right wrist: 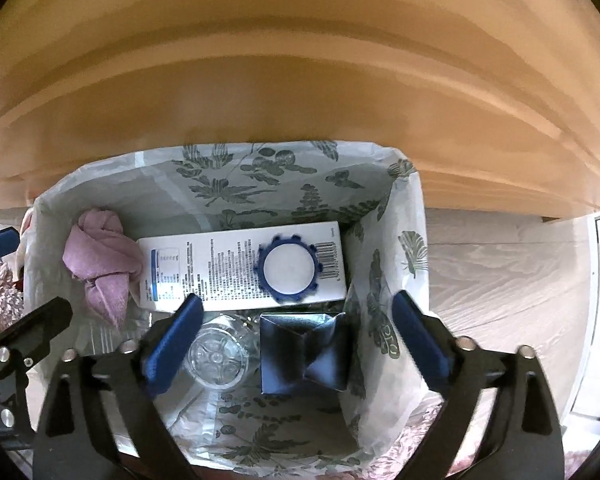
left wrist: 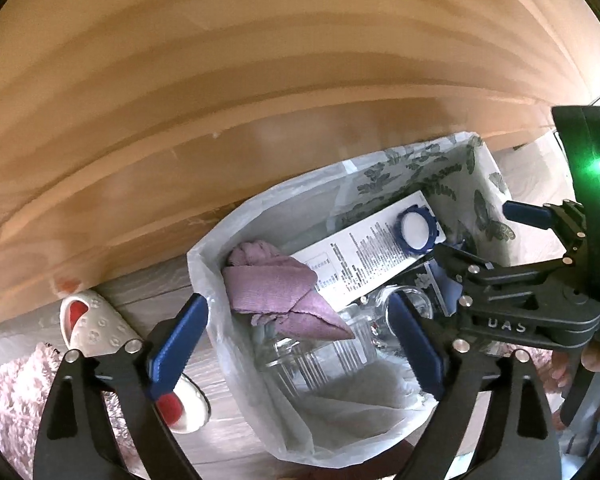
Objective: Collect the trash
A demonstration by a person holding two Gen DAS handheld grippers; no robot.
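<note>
The left gripper (left wrist: 296, 356) has its jaws spread wide with nothing between the blue pads; the right gripper (right wrist: 296, 344) is spread just as wide and equally empty. Both hang above the open mouth of a white bin bag (right wrist: 396, 216) printed with grey-green leaves and butterflies.

Inside the bag lies a white carton (right wrist: 220, 268) on its side, small print and a barcode facing up, with a blue notched cap (right wrist: 288, 270) on it. Left of the carton sits a bunched mauve cloth (right wrist: 100, 260). Below the carton are a clear plastic bottle (right wrist: 216, 356), seen end-on, and a dark blue box (right wrist: 300, 356) with folded flaps. In the left wrist view the bottle's ribbed body is partly covered by the cloth, and the right gripper hides the box.

The bag stands on a pale wood-grain floor (right wrist: 500, 272), against light wooden furniture (left wrist: 220, 100), blurred. Left of the bag lie a white slipper (left wrist: 96, 320) with a red lining and a pink shaggy rug (left wrist: 8, 392), cut off by the frame edge.
</note>
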